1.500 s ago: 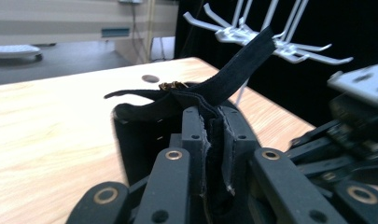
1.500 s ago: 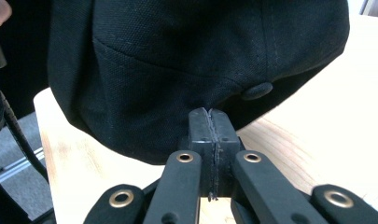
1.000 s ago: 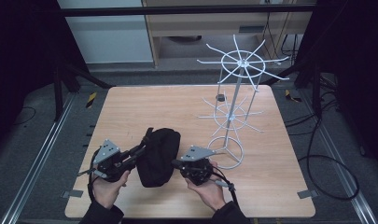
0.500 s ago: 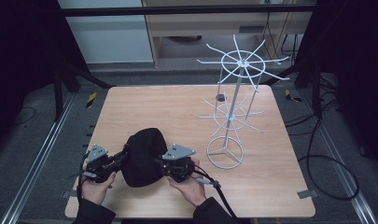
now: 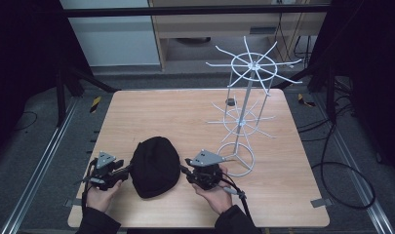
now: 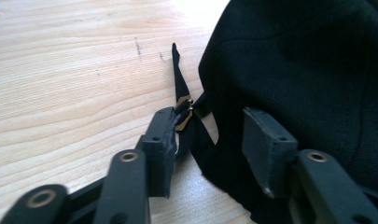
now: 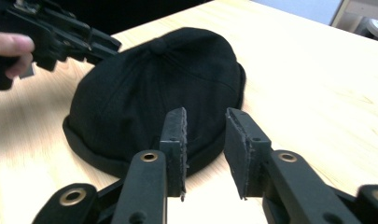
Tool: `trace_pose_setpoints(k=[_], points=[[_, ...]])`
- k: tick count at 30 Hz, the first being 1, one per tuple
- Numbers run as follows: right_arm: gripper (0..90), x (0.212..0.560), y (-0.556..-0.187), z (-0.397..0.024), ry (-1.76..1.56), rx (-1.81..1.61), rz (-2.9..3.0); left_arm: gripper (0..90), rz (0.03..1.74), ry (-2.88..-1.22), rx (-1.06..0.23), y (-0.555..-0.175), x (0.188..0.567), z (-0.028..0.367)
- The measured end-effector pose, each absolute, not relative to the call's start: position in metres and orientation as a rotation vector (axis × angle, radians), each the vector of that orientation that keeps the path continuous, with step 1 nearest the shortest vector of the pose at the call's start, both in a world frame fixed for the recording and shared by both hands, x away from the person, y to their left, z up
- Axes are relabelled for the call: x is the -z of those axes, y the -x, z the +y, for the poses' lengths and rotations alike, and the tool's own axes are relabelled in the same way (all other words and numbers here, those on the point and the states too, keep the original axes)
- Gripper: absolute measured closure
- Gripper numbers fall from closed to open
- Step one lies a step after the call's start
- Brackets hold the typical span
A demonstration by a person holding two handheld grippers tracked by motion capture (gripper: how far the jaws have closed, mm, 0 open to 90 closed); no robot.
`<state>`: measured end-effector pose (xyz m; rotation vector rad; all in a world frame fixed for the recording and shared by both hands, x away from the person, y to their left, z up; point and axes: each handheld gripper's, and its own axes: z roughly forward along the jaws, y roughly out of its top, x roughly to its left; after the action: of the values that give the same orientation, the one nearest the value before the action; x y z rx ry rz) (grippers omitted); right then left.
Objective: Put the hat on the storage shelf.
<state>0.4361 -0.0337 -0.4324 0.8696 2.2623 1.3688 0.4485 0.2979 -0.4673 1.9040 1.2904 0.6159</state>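
A black cap lies dome up on the wooden table, near its front edge. My left gripper is at the cap's left side. Its jaws have just been opening and stand open, with the cap's edge and a thin strap with a brass buckle loose between them. My right gripper is at the cap's right side. Its jaws have also just been opening and stand open, with the cap's rim just past the tips and nothing pressed. In the right gripper view the left gripper shows beyond the cap.
A white wire rack with spoked tiers stands on a ring base right of the right gripper. A small dark object hangs on it. The table's front edge is close behind both hands.
The cap, held up and folded between both grippers, came down and to the left and now lies flat. Both grippers' jaws have opened and let go of it.
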Motion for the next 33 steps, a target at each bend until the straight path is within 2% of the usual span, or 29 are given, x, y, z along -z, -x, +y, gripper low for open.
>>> trace_pose_setpoints(k=[2,12,21,33], points=[[66.3,0.431,-0.433,-0.041,-0.867,-1.358,2.257,49.2,1.305,-1.881,-0.624,-0.447,0.463,0.299],[58.0,0.439,-0.421,-0.094,-0.941,-1.306,2.208,46.1,1.245,-1.793,-0.661,-0.429,0.427,0.288],[53.1,0.446,-0.413,-0.13,-1.015,-1.283,2.156,44.6,1.207,-1.826,-0.641,-0.424,0.414,0.265],[49.9,0.449,-0.401,-0.184,-1.111,-1.218,2.042,43.4,1.201,-1.884,-0.634,-0.439,0.414,0.236]])
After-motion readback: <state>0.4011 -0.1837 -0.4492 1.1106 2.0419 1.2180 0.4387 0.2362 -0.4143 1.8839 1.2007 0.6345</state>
